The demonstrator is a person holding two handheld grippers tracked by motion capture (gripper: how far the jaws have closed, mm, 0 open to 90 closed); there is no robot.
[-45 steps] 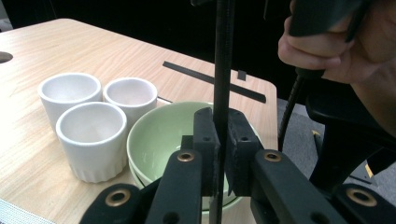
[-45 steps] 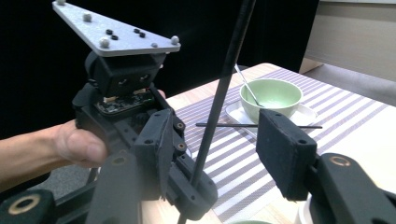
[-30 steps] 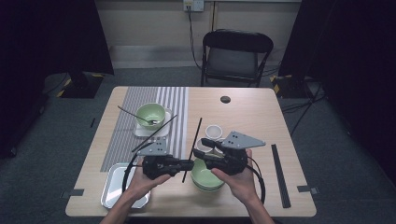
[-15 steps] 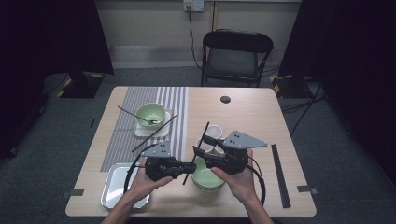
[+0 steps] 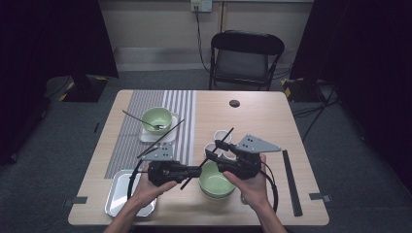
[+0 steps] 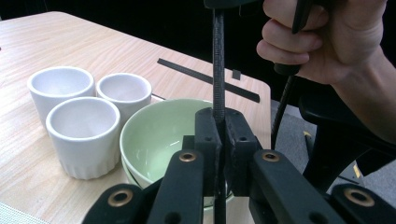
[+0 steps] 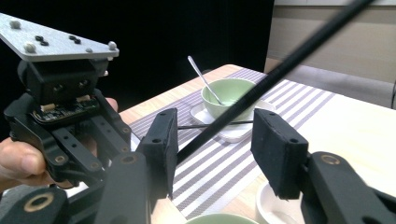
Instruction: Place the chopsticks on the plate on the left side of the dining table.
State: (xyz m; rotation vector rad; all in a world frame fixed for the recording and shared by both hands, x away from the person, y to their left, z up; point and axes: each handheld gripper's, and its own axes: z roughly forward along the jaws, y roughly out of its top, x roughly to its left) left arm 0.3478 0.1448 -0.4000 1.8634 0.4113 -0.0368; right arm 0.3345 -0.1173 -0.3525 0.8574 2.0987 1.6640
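In the high view, low centre of the frame, the left tongs point(image 5: 198, 171) clench a thin black chopstick point(image 5: 219, 143) that slants up to the right over a pale green bowl point(image 5: 217, 182) on the wooden counter point(image 5: 257, 116). The right tongs point(image 5: 214, 150) straddle the same stick.

In the left gripper view, the matte black pads pinch the ridged stick upright above the smooth glazed bowl, beside three white ribbed cups point(image 6: 84, 135).

In the right gripper view, the blocky pads stand apart; the chopstick crosses diagonally between them, near the left pad; contact cannot be told.
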